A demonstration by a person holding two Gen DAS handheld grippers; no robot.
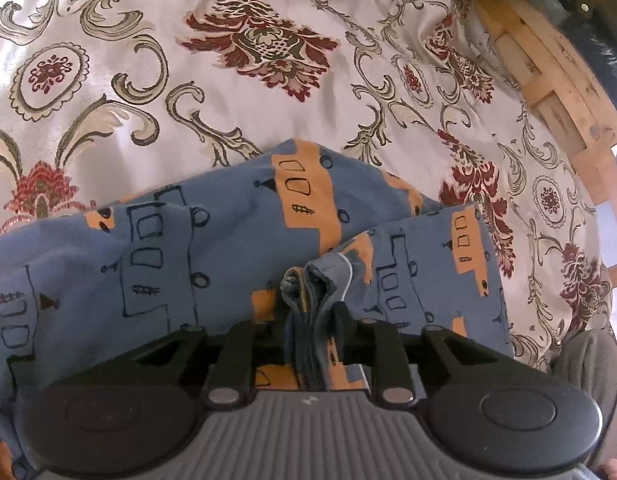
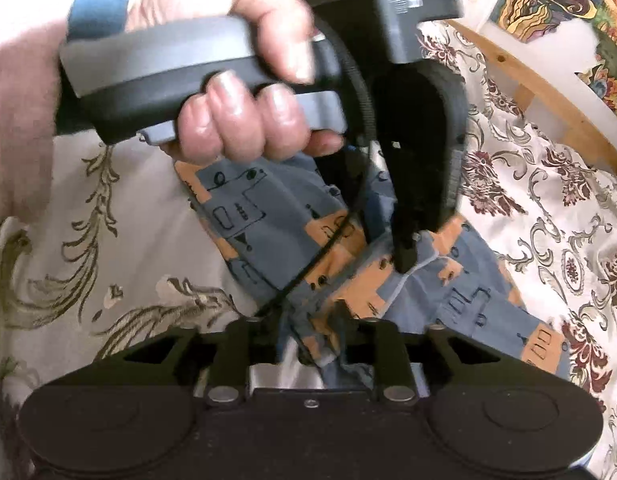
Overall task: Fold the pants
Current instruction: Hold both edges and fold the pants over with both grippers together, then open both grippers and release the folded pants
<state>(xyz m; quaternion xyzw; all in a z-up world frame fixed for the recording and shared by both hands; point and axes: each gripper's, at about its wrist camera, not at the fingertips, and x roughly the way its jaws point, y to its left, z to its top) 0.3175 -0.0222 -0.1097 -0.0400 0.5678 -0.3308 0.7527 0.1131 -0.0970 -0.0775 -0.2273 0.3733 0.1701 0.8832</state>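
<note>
The pants point(image 1: 212, 232) are blue-grey with orange patches and black line drawings, lying on a patterned bedspread point(image 1: 180, 72). In the left wrist view my left gripper point(image 1: 312, 312) is shut on a bunched hem of the pants. In the right wrist view my right gripper point(image 2: 312, 320) is shut on another bunched edge of the pants point(image 2: 448, 292). The left gripper point(image 2: 406, 256) shows there too, held by a hand point(image 2: 244, 120), its fingers pinching the cloth just beyond the right gripper.
A wooden bed frame point(image 1: 556, 92) runs along the right edge of the bedspread. A grey-clad knee point(image 1: 588, 360) sits at the lower right. A colourful cloth point(image 2: 568, 4) lies beyond the wooden rail point(image 2: 548, 92).
</note>
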